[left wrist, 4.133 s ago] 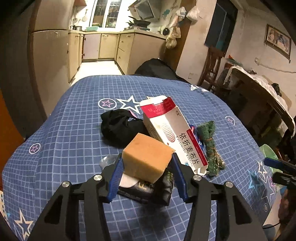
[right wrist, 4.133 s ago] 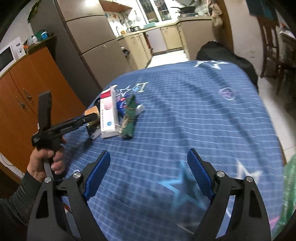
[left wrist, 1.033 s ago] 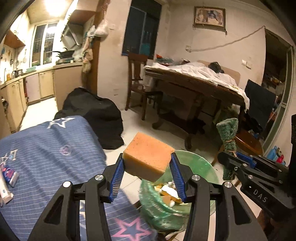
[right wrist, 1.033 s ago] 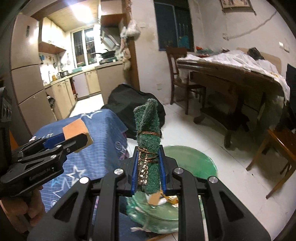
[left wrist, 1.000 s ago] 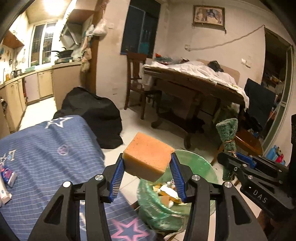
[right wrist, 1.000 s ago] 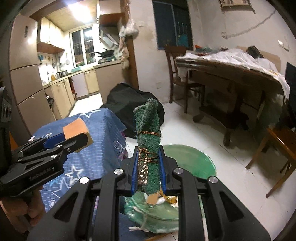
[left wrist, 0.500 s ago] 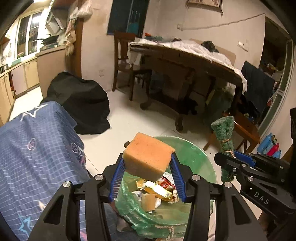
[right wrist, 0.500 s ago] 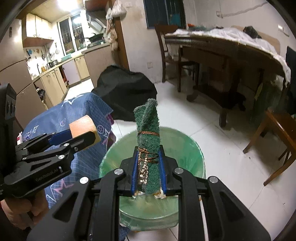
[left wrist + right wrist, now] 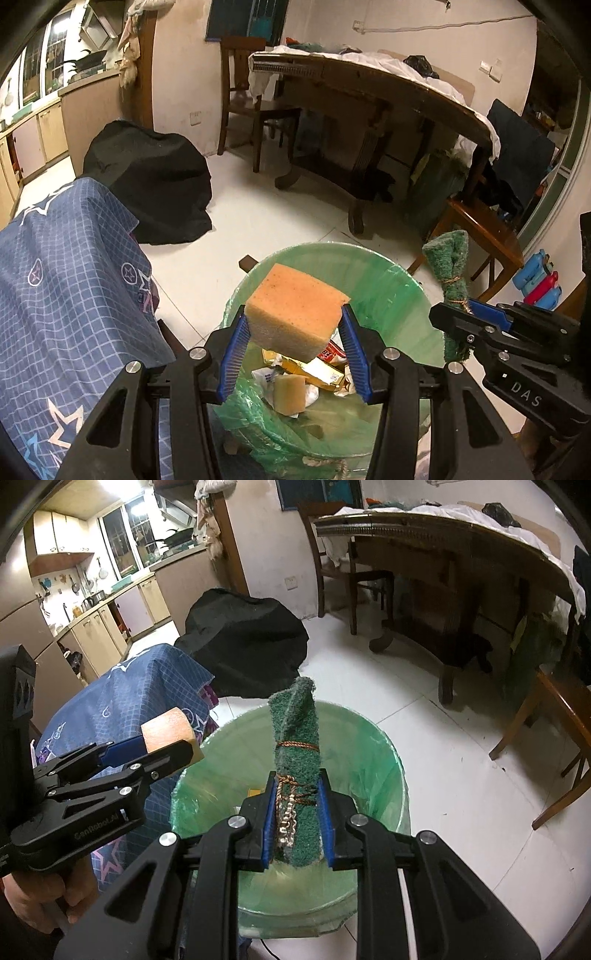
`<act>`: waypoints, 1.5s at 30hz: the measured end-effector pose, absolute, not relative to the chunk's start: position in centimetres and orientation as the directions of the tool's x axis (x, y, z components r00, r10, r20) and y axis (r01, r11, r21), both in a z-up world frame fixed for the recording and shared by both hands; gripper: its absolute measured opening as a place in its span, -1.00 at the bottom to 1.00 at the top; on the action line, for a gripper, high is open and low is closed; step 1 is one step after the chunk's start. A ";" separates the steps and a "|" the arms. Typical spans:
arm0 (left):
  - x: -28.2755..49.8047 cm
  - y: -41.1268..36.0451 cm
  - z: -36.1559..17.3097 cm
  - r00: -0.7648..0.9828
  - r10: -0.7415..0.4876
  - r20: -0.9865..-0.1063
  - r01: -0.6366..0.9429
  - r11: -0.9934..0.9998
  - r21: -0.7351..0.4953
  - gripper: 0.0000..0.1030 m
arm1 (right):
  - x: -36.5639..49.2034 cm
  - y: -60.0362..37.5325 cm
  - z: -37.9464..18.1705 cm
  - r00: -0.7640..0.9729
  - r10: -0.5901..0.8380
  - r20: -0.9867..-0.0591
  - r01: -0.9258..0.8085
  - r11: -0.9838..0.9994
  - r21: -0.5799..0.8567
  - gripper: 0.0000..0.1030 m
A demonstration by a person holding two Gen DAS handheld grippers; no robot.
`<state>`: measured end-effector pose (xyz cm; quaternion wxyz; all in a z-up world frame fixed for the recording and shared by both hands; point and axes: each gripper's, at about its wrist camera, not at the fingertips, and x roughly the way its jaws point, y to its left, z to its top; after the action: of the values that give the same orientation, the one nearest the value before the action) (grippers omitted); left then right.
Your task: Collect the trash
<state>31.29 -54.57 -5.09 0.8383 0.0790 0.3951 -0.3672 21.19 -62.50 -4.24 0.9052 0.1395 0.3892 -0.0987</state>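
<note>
Above the green-lined trash bin [image 9: 391, 280], the left gripper [image 9: 295, 328] pinches an orange sponge [image 9: 295, 314], while the right gripper [image 9: 297, 805] clamps narrowly on a green scouring pad [image 9: 297, 738] bound with twine.

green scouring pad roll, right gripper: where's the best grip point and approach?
Grip the green scouring pad roll on its lower half, across the narrow width at the cord wraps, as the right gripper has it now. It is long, slim and upright, so come from below along its axis; the cord-bound part likely compresses least. Top stays free over the trash bin.
</note>
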 end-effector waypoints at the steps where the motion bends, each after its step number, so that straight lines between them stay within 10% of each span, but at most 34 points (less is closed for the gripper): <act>1: 31.3 -54.7 -5.3 0.417 -0.551 -0.723 0.679 0.717 -0.155 -0.03 | 21.2 -62.6 -4.4 0.675 -0.068 -0.734 0.288 0.941 0.177 -0.62; 19: 32.1 -56.0 -7.8 0.408 -0.520 -0.750 0.673 0.727 -0.137 0.14 | 21.7 -64.3 -5.5 0.671 -0.056 -0.740 0.297 0.934 0.199 -0.61; 22: 32.2 -56.1 -8.0 0.423 -0.507 -0.751 0.664 0.738 -0.124 0.50 | 21.4 -64.8 -5.6 0.677 -0.057 -0.734 0.307 0.928 0.212 -0.18; 38: 32.1 -56.1 -8.2 0.422 -0.496 -0.759 0.655 0.746 -0.123 0.51 | 21.0 -65.4 -5.7 0.680 -0.063 -0.731 0.320 0.922 0.218 -0.14; 45: 31.5 -55.1 -7.8 0.427 -0.496 -0.756 0.654 0.747 -0.121 0.51 | 20.3 -65.1 -5.0 0.709 -0.062 -0.703 0.313 0.921 0.234 0.46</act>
<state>31.54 -55.13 -7.77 0.8393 0.0959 0.4110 -0.3427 20.30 -65.12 -5.04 0.9085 0.1703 0.3675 -0.1031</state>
